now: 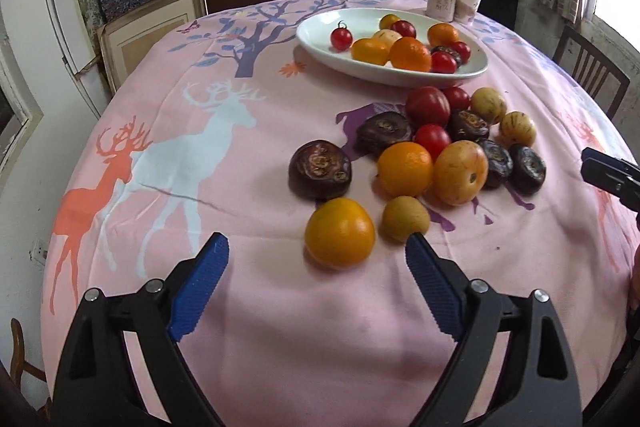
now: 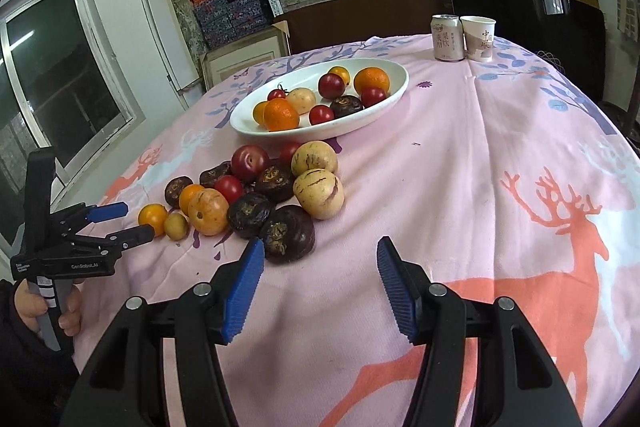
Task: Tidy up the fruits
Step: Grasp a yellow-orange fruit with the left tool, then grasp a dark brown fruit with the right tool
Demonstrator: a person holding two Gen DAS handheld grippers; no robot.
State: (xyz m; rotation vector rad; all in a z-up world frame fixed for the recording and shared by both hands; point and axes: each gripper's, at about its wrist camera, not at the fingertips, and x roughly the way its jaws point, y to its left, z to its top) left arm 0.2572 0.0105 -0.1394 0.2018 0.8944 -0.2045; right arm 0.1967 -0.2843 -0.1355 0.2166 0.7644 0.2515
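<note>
A white oval dish [image 1: 320,41] [image 2: 248,125] holds several fruits: oranges, red tomatoes, a pale melon, a dark fruit. A loose pile of fruit [image 1: 448,143] [image 2: 260,187] lies on the pink tablecloth in front of it. My left gripper [image 1: 316,247] is open, low over the cloth, with a yellow-orange fruit [image 1: 340,233] [image 2: 153,218] just ahead between its fingertips and a small tan fruit [image 1: 405,218] by its right finger. My right gripper [image 2: 320,251] is open and empty, just right of a dark purple fruit [image 2: 288,233]. The left gripper also shows in the right wrist view [image 2: 128,221].
A drink can [image 2: 448,37] and a paper cup [image 2: 479,38] stand at the table's far edge. Shelves with woven boxes line the back wall. A wooden chair [image 1: 592,71] stands at the right. The right gripper's tip [image 1: 612,179] enters the left wrist view.
</note>
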